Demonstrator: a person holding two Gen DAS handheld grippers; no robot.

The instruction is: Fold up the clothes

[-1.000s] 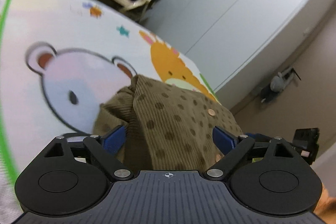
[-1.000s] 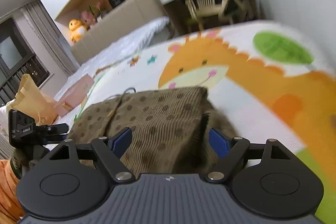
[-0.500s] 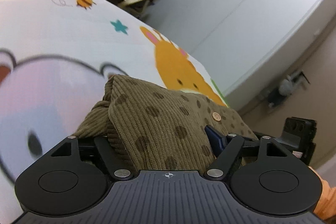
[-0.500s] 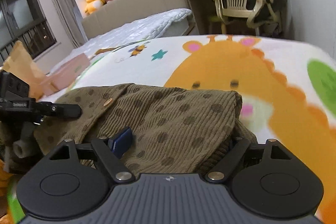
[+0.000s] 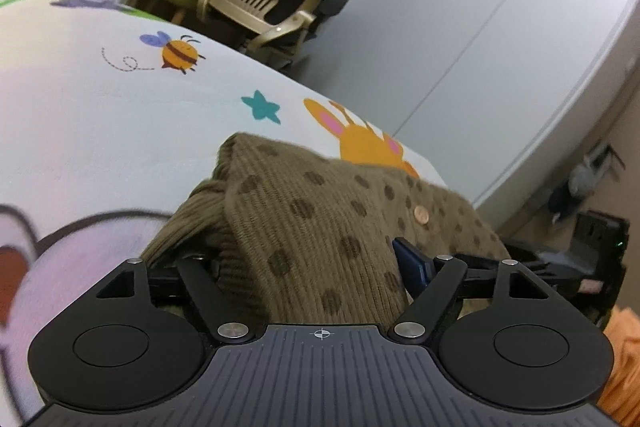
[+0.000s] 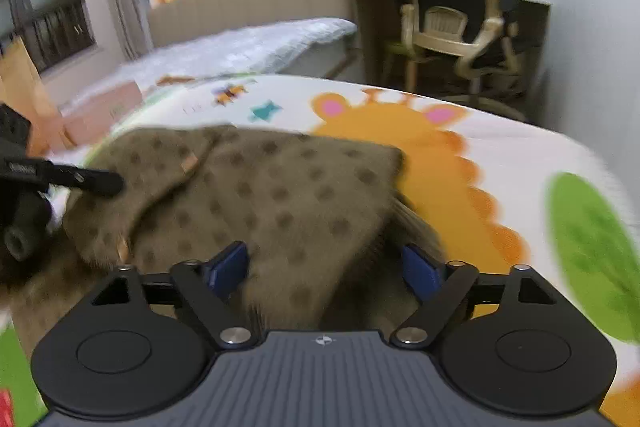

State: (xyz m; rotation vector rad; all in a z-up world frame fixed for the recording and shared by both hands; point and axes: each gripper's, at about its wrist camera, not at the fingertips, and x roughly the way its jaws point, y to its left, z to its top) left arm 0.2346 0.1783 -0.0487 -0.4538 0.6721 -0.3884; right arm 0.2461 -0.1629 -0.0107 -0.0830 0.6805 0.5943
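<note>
L gripper (image 5: 316, 263) jaws opening, olive dotted corduroy garment (image 5: 320, 211) bunched btwn pads. R gripper (image 6: 324, 267) jaws opening too, cloth btwn, pads look clear. Garment folded on cartoon-print mat (image 5: 120, 131).

The folded brown garment (image 5: 320, 227) is filling the gap between the left gripper (image 5: 320, 267) fingers and lying between the opening right gripper (image 6: 324, 267) jaws. Bare cartoon mat (image 5: 120, 127) is lying open beyond it; an office chair (image 6: 460, 19) is standing past the far edge
</note>
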